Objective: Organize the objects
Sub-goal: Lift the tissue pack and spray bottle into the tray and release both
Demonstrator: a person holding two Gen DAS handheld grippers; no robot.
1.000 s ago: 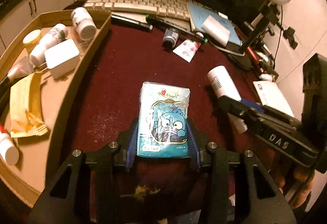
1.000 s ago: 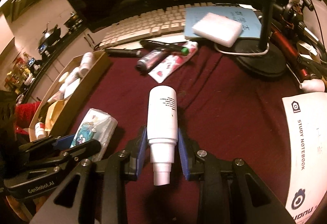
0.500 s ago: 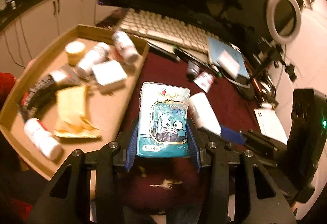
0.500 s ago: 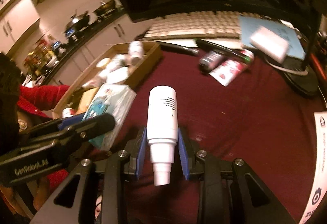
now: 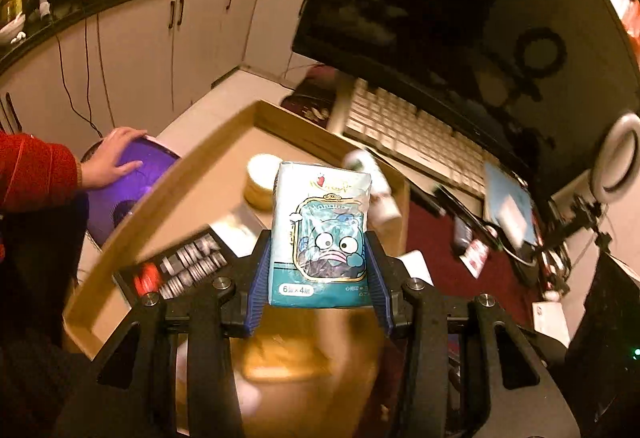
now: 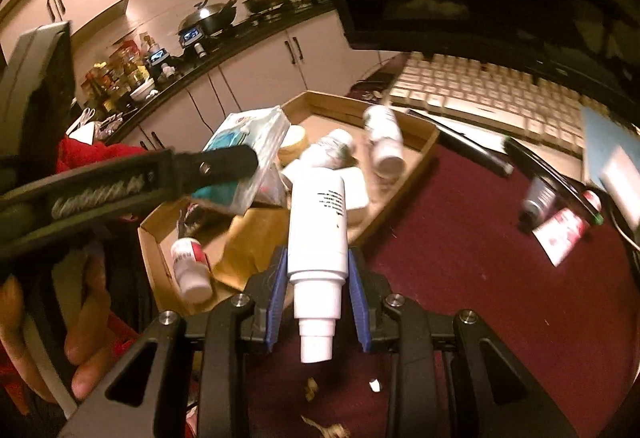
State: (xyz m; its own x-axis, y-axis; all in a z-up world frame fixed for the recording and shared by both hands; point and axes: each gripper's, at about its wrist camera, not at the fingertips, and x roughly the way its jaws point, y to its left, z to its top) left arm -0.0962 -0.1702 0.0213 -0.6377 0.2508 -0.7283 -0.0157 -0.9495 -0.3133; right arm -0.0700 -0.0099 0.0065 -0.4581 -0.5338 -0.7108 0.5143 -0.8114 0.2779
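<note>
My left gripper (image 5: 319, 274) is shut on a teal tissue pack (image 5: 320, 234) with a cartoon face and holds it in the air above the cardboard tray (image 5: 168, 194). The pack also shows in the right wrist view (image 6: 248, 154), clamped by the left gripper's finger above the tray (image 6: 424, 150). My right gripper (image 6: 317, 270) is shut on a white bottle (image 6: 318, 222), cap end toward the camera, held above the maroon mat (image 6: 480, 258) beside the tray's right wall.
The tray holds white bottles (image 6: 384, 142), a round tin (image 5: 262, 182), a dark tube (image 5: 184, 266) and a yellow packet (image 6: 248, 242). A keyboard (image 6: 492, 94), pens, a small dark bottle (image 6: 538, 198) and a red-white sachet (image 6: 564, 234) lie behind. A monitor (image 5: 460, 18) stands behind the keyboard.
Both grippers lifted their objects off the mat and swung left toward the tray. The tissue pack now hangs over the tray; the white bottle is by its right wall.
</note>
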